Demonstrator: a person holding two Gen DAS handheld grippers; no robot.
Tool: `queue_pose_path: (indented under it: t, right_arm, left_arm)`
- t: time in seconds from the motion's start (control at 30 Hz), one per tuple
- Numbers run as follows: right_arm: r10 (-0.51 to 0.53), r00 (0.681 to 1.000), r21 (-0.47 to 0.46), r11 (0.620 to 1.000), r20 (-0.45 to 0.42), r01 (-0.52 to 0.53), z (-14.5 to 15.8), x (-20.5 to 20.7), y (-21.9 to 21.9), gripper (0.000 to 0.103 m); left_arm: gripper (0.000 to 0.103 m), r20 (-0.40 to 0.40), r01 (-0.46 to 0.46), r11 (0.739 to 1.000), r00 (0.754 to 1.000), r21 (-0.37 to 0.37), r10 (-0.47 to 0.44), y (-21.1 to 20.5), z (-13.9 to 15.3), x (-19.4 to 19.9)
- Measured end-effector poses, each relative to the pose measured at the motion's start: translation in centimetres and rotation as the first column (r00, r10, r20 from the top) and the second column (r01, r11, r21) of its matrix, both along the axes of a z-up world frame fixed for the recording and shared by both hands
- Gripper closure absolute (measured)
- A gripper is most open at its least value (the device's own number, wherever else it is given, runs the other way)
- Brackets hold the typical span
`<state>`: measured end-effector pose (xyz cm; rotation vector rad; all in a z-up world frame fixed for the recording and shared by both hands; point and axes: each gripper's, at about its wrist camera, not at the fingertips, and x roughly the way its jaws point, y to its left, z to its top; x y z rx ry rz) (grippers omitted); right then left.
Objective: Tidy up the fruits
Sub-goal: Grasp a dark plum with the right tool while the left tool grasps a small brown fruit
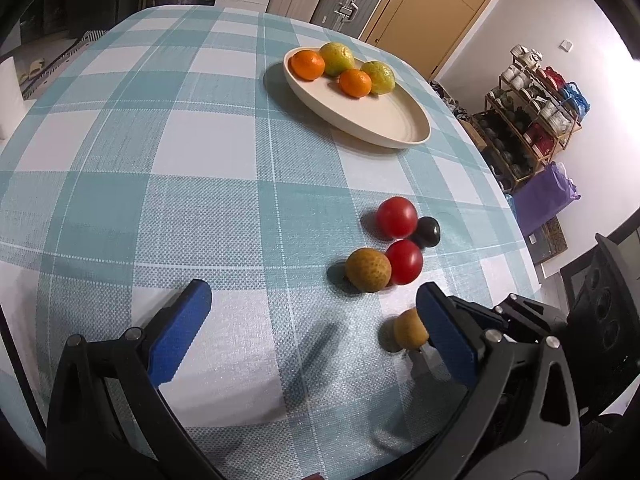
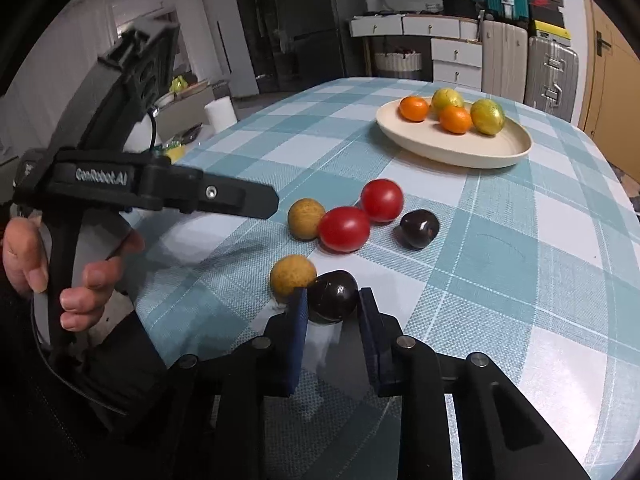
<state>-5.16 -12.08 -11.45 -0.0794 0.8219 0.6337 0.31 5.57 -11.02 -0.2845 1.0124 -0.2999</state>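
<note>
Checked teal-and-white cloth covers the worktop point(image 2: 500, 264), with drawers, suitcases and a wooden door at the far side of the room. Toward the far right sits a cream plate point(image 2: 516, 152) already carrying two oranges and two yellow-green citrus fruits, bunched at its far edge, so the near part of the plate is bare and can take more fruit.

Loose fruit lies in a cluster on the near part of the cloth: two red tomatoes point(image 2: 344, 229) touching each other, a tan fruit point(image 2: 306, 218) against the left one, a dark plum point(image 2: 419, 229) just to their right, and nearer still a second tan fruit point(image 2: 292, 279) touching another dark plum point(image 2: 333, 295).

That nearest plum is in the right hand-held gripper point(image 2: 333, 312): its blue pads are drawn in narrow against the plum's two sides, the fruit still resting on the cloth. The grip looks chosen to take the closest piece first, from the sides so the neighbouring tan fruit is not pushed.

Over on the left, the left hand-held gripper point(image 1: 316, 312) stands wide open with nothing between its pads, held above the cloth by a hand point(image 2: 80, 280), probably waiting its turn.
</note>
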Motion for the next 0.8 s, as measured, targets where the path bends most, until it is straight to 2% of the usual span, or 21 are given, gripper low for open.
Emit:
queue_pose_path:
  t: [0.3,0.63,0.8]
  right_arm:
    - [-0.033,0.999,0.069,0.997,-0.021,0.034,0.5,0.2,-1.3,0.077]
    - [-0.092,0.996,0.116,0.989,-0.017,0.094,1.2,1.0,-3.3,0.077]
    - [-0.110,0.994,0.119,0.987,-0.015,0.111,1.2,0.9,-4.0,0.077]
  left_arm:
    - [0.001,0.009,0.022,1.000,1.000,-0.004,-0.022,-0.2,0.1,-0.5]
    - [0.001,0.022,0.132,0.991,0.991,-0.020,-0.132,-2.7,0.6,-1.2]
    - [0.001,0.010,0.191,0.981,0.982,0.028,-0.191,-4.7,0.4,-1.5]
